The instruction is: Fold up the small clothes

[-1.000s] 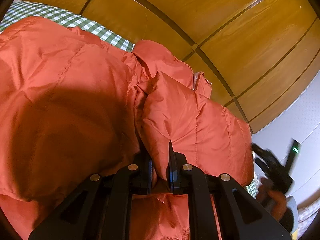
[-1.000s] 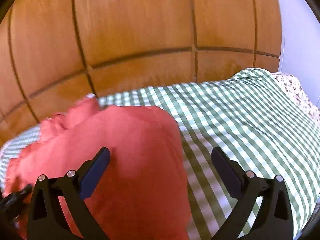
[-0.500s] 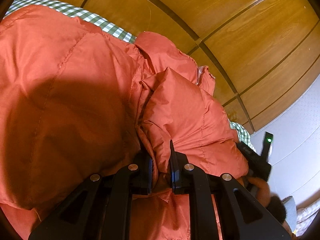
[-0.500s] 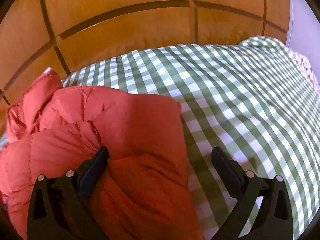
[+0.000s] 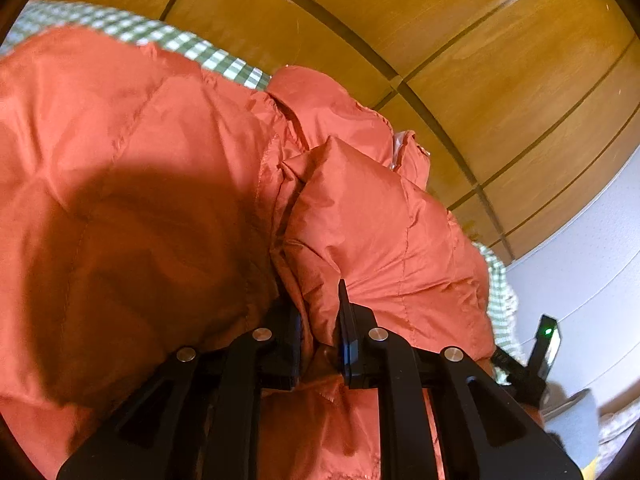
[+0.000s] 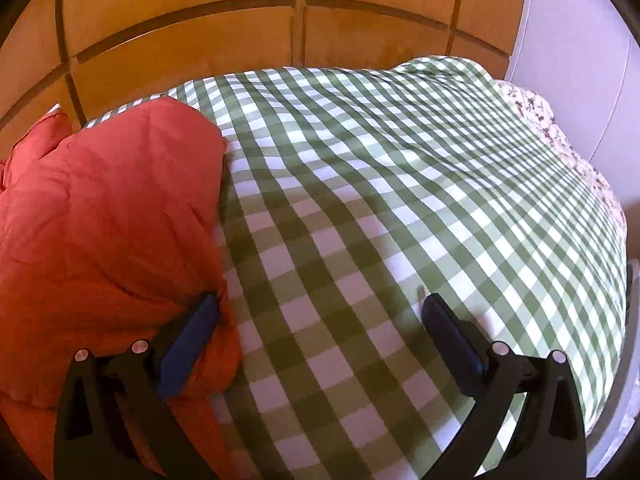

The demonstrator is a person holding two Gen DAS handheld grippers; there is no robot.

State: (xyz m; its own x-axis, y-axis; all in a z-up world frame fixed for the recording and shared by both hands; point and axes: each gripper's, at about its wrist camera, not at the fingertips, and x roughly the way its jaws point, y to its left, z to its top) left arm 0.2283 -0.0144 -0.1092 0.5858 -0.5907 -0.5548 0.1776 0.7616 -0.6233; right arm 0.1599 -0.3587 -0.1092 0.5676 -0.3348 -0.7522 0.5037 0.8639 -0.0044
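A puffy orange-red quilted jacket point(image 5: 132, 184) lies on a green-and-white checked bed cover point(image 6: 380, 200). My left gripper point(image 5: 320, 320) is shut on a fold of the jacket, a padded flap point(image 5: 376, 236) bulging up between its jaws. In the right wrist view the jacket point(image 6: 100, 220) fills the left side. My right gripper point(image 6: 316, 320) is open and empty, low over the cover at the jacket's right edge; its left finger point(image 6: 188, 340) rests against the fabric.
A wooden panelled headboard or wall point(image 6: 240, 28) runs along the far side of the bed. A white wall point(image 6: 580, 60) and floral bedding point(image 6: 560, 136) lie to the right. The other gripper with a green light point(image 5: 546, 344) shows at the left view's lower right.
My right gripper has swung rightwards and down, off the jacket and over the checked cover. My left gripper stays shut on the fold, with the jacket shifting slightly.
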